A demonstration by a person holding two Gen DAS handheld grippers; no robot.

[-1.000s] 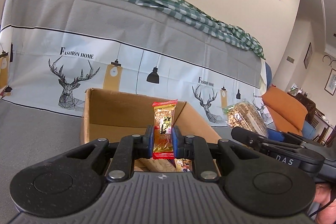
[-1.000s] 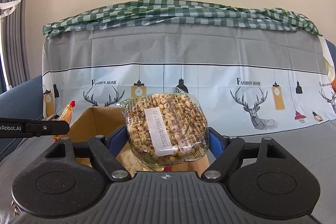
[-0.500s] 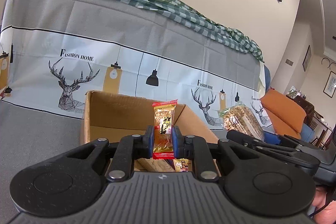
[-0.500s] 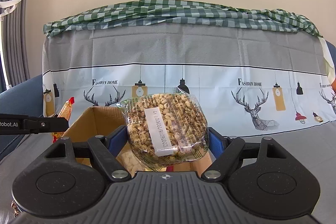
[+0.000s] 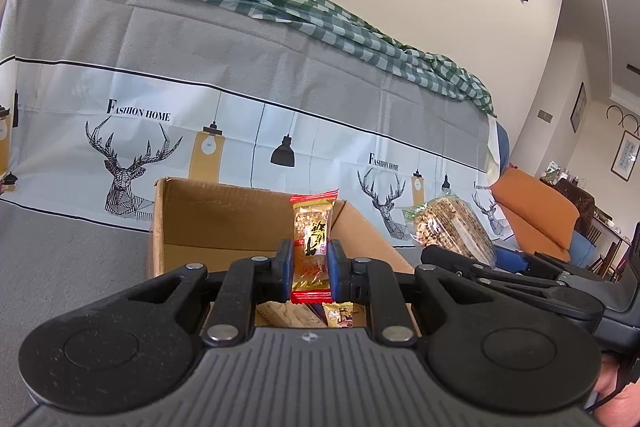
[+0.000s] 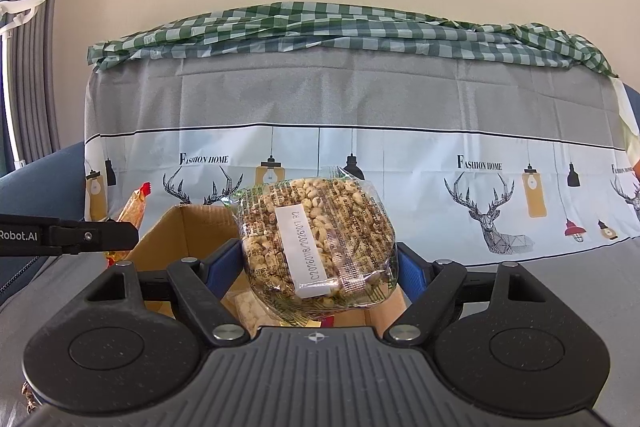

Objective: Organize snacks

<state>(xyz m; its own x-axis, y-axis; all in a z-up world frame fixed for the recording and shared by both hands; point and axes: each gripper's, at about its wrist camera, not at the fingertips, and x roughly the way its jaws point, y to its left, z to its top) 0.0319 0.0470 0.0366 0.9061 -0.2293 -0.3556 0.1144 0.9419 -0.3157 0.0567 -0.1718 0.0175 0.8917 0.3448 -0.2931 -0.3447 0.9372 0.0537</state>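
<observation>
An open cardboard box [image 5: 224,223] stands on the grey cloth with several snacks lying inside. Above its near edge my left gripper [image 5: 310,263] is shut on a small gold and red snack bar [image 5: 312,243], held upright. To its right, my right gripper [image 6: 316,267] is shut on a round clear bag of puffed grain cake [image 6: 316,243] with a white label, above the same box [image 6: 192,239]. That bag [image 5: 452,227] also shows at the right of the left wrist view, and the snack bar [image 6: 136,207] at the left of the right wrist view.
A sofa back draped in a grey cloth with deer prints [image 6: 360,163] and a green checked cloth [image 6: 340,31] rises right behind the box. An orange cushion [image 5: 536,207] lies far right. A hand [image 5: 616,399] shows at the lower right corner.
</observation>
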